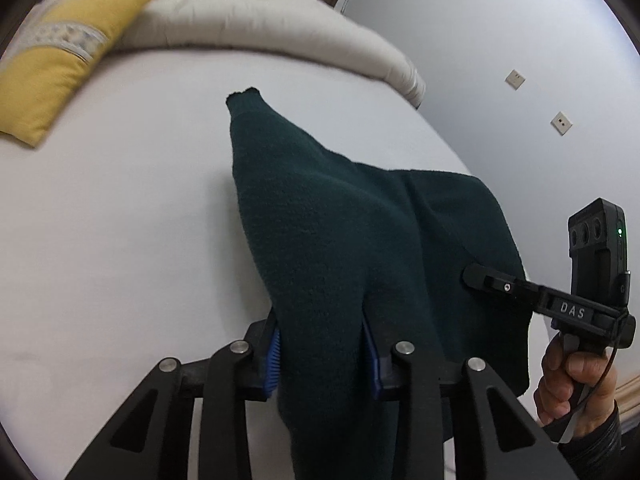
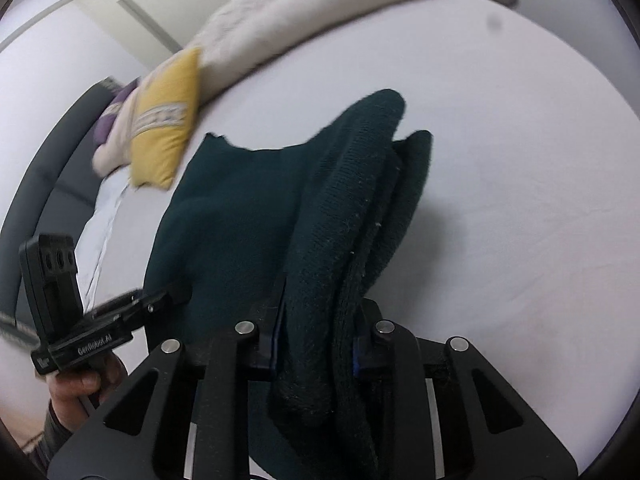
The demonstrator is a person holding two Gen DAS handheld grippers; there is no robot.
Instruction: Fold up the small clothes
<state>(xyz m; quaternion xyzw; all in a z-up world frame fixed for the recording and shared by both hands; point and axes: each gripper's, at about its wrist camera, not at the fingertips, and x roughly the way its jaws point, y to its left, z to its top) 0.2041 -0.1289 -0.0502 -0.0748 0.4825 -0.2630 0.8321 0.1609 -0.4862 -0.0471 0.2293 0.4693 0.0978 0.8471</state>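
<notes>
the bed (image 1: 120, 208) lies wide and pale under me, a white duvet (image 1: 256, 16) and a yellow pillow (image 1: 60, 68) bunched at its far end, and the dark green knit (image 1: 340, 240) hangs over the sheet between my two tools. it looks thick, fuzzy and heavy, with one narrow end, maybe a sleeve or cuff, trailing out onto the sheet. my left gripper (image 1: 324, 356) is clamped narrow on a bunched fold of it, blue pads pressed in on both sides; my right gripper (image 2: 316, 340) is pinched onto several stacked layers at the other edge. the risk i see: the right bite holds an uneven wad, so an inner layer could slide out when i swing it over — the fold would land crooked. the dangling end could also drag and tuck under.
</notes>
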